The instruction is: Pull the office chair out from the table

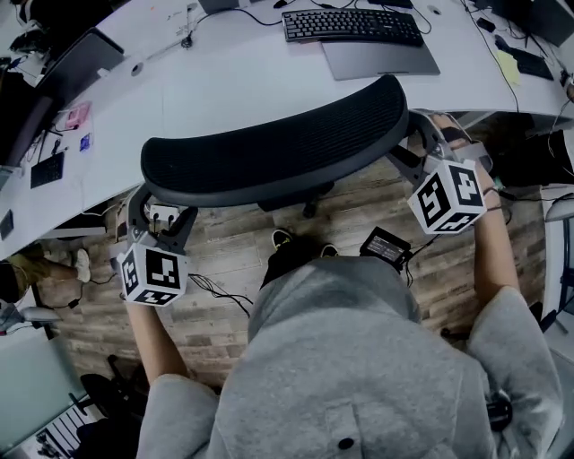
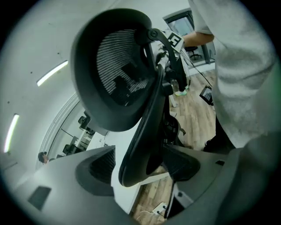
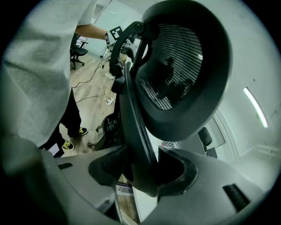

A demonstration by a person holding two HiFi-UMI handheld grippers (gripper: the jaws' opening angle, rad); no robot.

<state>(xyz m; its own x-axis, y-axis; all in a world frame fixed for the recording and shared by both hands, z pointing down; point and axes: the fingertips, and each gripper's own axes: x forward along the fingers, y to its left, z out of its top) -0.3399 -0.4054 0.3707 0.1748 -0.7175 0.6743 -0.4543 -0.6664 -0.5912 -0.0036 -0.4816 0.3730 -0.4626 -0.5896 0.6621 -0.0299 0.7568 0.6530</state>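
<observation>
The black mesh backrest of the office chair (image 1: 278,148) sits pushed up against the white table (image 1: 224,85). My left gripper (image 1: 166,222) is at the backrest's left end, and its jaws straddle the rim. In the left gripper view the chair frame (image 2: 145,132) runs between the jaws of that gripper (image 2: 140,169), with a gap beside the left pad. My right gripper (image 1: 420,148) is at the backrest's right end. There the chair frame (image 3: 136,132) stands between the wide-set jaws of the right gripper (image 3: 142,169), close to both pads.
A black keyboard (image 1: 352,25) and a grey laptop (image 1: 381,58) lie on the table behind the chair. A black box (image 1: 386,244) and cables (image 1: 220,291) lie on the wooden floor. The person's shoes (image 1: 282,238) stand just behind the chair base.
</observation>
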